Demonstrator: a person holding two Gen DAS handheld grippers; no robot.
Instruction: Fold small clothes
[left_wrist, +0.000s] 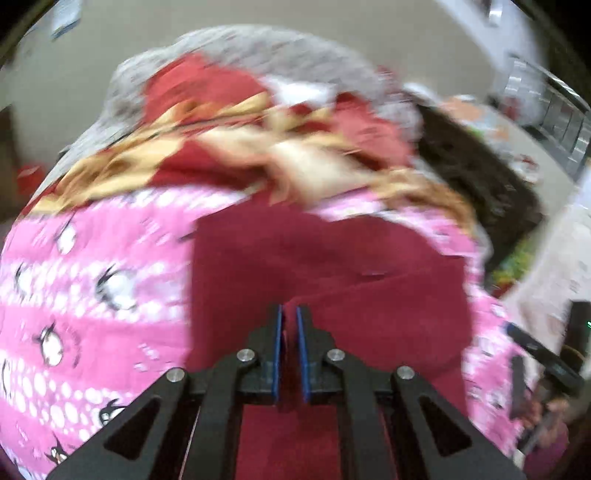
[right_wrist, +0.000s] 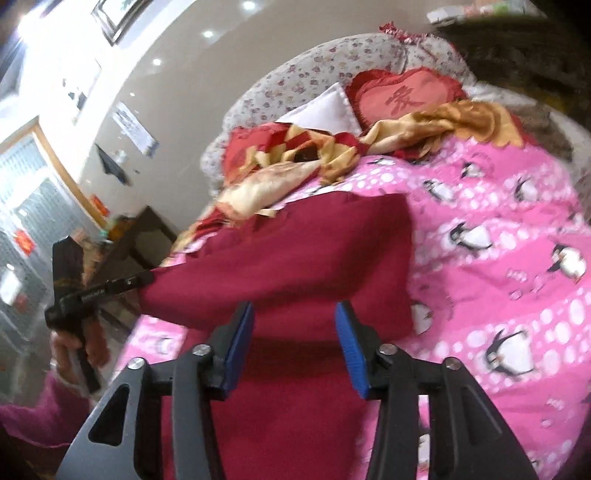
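Both tools: left (left_wrist: 289, 314) pinching garment (left_wrist: 332, 266), right (right_wrist: 294, 314) agape.

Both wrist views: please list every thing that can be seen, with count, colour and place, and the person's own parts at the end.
dark red garment: one, dark red, lying on the pink cover, in front of both tools
bed cover: one, pink with penguins, spread over the bed
red and gold cloth: one, red and gold, crumpled behind the garment
heart cushion: one, red, at the head of the bed
white pillow: one, white, left of the heart cushion
floral bedding: one, grey with small flowers, behind the cushions
left tool: one, black with blue pads, nearly shut at an edge of the garment
right tool: one, black with blue pads, open above the garment
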